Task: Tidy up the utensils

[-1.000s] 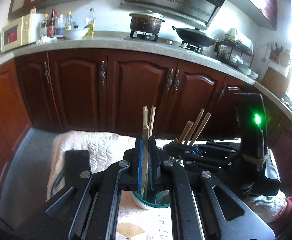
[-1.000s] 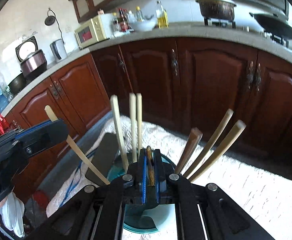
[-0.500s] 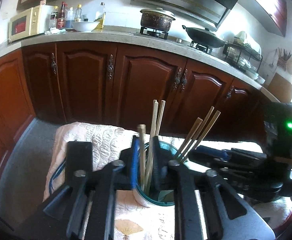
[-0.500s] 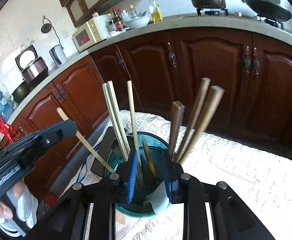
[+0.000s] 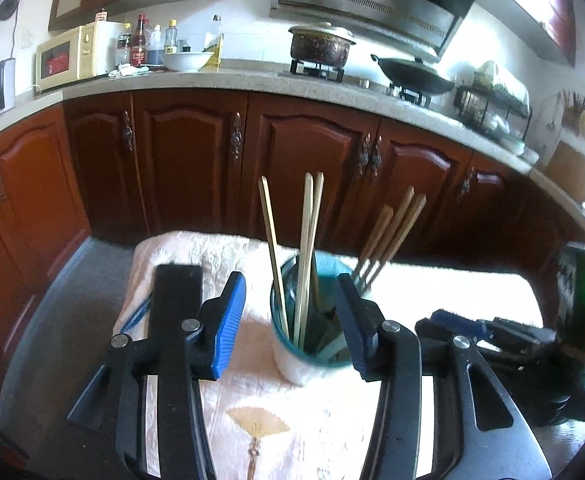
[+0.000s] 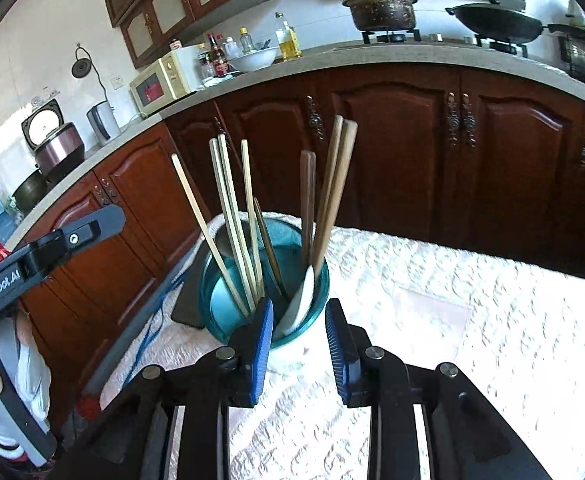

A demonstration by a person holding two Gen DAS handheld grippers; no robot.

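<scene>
Now both sets of fingers are empty. A second ago the left gripper (image 5: 292,326) was clenched on a pale chopstick and the right gripper (image 6: 298,344) on a thin dark one; both sticks now stand in the cup (image 5: 312,344) with the rest. The left fingers (image 5: 228,320) are spreading wide, one on each side of the cup low in the frame, touching nothing. The right fingers (image 6: 262,344) are opening too, though less far, and they sit just in front of the cup's near wall with nothing between them. In the left view the right gripper has slid off to the lower right of the frame, so both tools have backed away from the cup since the release.

That reads to me as two more utensils delivered: the drop is done, and no loose utensil shows on the tabletop (image 6: 452,340) in either view, so the sorting looks close to finished.

The cup is teal, see-through glass, standing upright on the pale quilted cloth at lower centre of both frames. Pale chopsticks (image 6: 228,216) lean to its left side, brown ones (image 6: 332,192) to its right, the thin dark stick (image 6: 268,244) between them. A white spoon (image 6: 302,300) rests against the near inner wall.
</scene>
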